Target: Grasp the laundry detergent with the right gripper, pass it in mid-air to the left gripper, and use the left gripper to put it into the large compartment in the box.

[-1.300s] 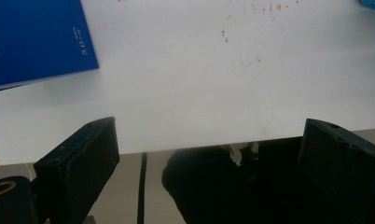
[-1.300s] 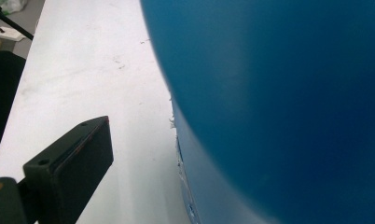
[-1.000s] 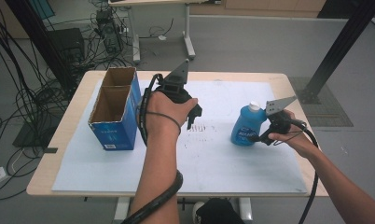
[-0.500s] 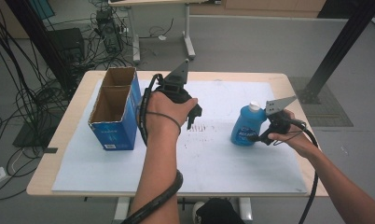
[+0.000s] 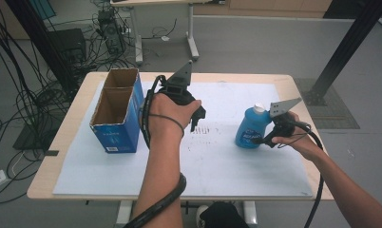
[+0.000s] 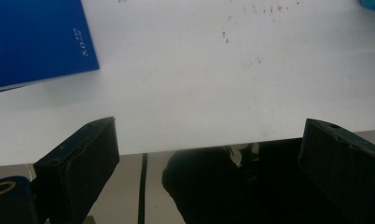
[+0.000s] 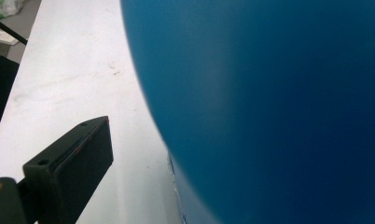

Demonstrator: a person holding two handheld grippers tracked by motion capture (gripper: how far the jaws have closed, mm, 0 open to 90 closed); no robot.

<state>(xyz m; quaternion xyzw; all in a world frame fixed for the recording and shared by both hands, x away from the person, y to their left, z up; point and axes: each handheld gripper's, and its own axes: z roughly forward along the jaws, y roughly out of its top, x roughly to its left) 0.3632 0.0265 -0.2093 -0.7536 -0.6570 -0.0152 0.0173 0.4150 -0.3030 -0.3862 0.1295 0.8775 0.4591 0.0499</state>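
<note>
Item: white sheet [image 5: 217,166] covering a wooden table [image 5: 46,185], forearms entering from the near edge.

Item: right gripper [image 5: 267,137], near the table's right side, level with the lower body of a blue bottle [image 5: 250,128]. In the right gripper view one black jaw stands clear of the bottle [image 7: 279,107], with white sheet visible in the gap; the other jaw is hidden behind the blue wall. Whether the bottle is clamped cannot be told.

Item: blue bottle, upright on the sheet, white cap on top, right of centre.

Item: left gripper [image 5: 196,118], raised over the middle of the sheet, pointing down; jaws spread wide and holding nothing, per the left gripper view [image 6: 209,172].

Item: blue cardboard box [image 5: 115,114], open-topped, two compartments, at the far left of the sheet, well apart from the bottle.
</note>
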